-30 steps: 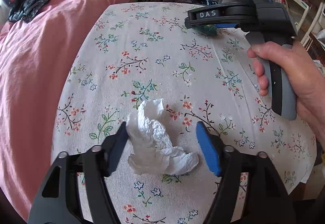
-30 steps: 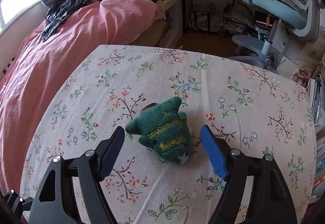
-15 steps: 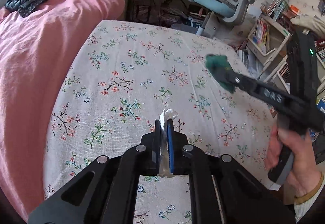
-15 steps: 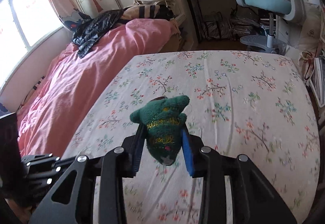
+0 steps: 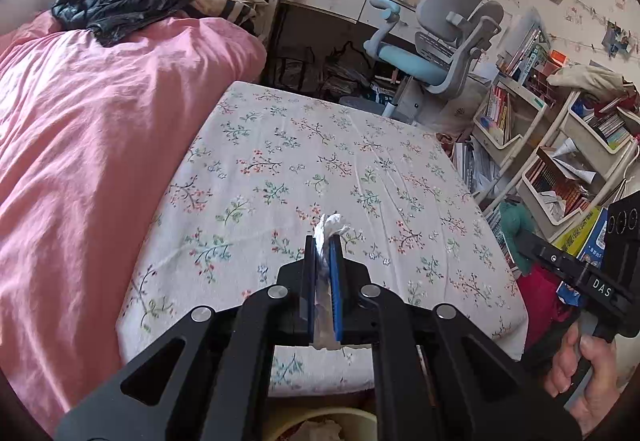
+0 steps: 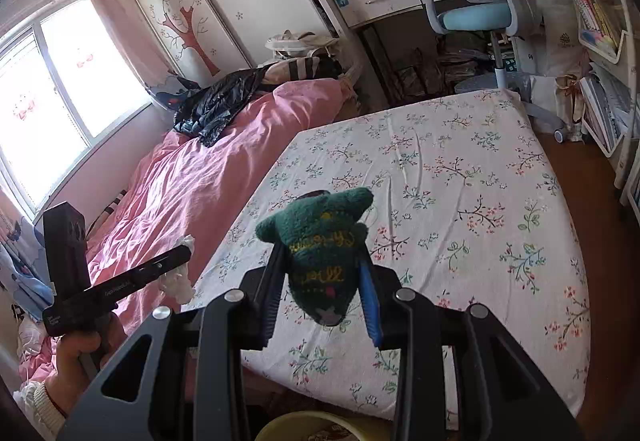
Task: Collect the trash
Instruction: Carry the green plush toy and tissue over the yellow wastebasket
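My left gripper (image 5: 323,241) is shut on a crumpled white tissue (image 5: 330,227) and holds it in the air above the near edge of the floral bed sheet (image 5: 320,169). My right gripper (image 6: 320,261) is shut on a green knitted toy (image 6: 320,241) with yellow stitching, also lifted above the sheet (image 6: 460,181). The left gripper with the tissue (image 6: 178,279) shows at the left of the right wrist view. The right gripper and the green toy (image 5: 516,221) show at the right edge of the left wrist view. A yellowish bin rim (image 6: 320,421) lies below both grippers, also in the left wrist view (image 5: 320,417).
A pink duvet (image 5: 80,161) covers the left side of the bed, with a black jacket (image 5: 120,1) on it. A grey and blue desk chair (image 5: 440,53) stands beyond the bed. Bookshelves (image 5: 560,161) line the right side.
Both grippers closed on their objects, the tissue and the green toy, lifted them off the sheet and pulled back toward the near edge of the bed, over the bin.
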{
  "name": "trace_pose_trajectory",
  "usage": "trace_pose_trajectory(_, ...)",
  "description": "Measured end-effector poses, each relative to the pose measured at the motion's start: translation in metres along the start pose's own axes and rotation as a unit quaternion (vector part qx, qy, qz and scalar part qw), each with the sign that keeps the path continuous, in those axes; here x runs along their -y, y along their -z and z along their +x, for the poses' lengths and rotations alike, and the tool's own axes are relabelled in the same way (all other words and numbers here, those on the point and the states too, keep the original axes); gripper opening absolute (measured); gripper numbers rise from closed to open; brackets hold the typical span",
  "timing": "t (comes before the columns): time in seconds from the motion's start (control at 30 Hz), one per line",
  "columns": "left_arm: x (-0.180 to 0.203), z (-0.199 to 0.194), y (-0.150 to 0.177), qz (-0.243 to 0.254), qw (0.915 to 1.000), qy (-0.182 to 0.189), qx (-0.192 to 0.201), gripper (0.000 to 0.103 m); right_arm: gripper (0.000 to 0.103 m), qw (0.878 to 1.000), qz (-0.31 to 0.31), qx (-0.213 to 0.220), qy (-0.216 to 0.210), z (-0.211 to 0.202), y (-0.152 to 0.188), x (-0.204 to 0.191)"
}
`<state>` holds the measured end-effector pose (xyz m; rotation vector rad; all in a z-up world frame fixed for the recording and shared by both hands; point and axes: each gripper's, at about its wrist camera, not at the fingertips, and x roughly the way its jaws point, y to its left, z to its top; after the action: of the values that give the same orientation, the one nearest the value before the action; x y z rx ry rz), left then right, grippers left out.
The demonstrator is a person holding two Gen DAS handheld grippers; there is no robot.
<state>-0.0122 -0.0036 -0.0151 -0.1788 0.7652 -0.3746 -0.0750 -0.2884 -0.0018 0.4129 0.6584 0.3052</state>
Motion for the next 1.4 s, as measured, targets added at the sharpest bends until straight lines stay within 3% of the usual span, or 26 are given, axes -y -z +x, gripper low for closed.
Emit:
trace_pose_trajectory(0.27,0.003,-0.035,0.031,0.008,0.9996,-0.024,0.015,0.007,0.035,1.0,-0.01,0.01,0.015,-0.014,0.016,-0.008)
trace_pose_trajectory(0.77,0.008,-0.069,0.072,0.008,0.9996,-0.021,0.017,0.007,0.036,0.999,0.006,0.024,0.019,-0.045,0.065,-0.019)
trace_pose_trajectory(1.4,0.012,-0.068,0.076,0.02,0.9994,-0.024,0.016,0.007,0.037,1.0,-0.017,0.001,0.022,-0.031,0.086,-0.033)
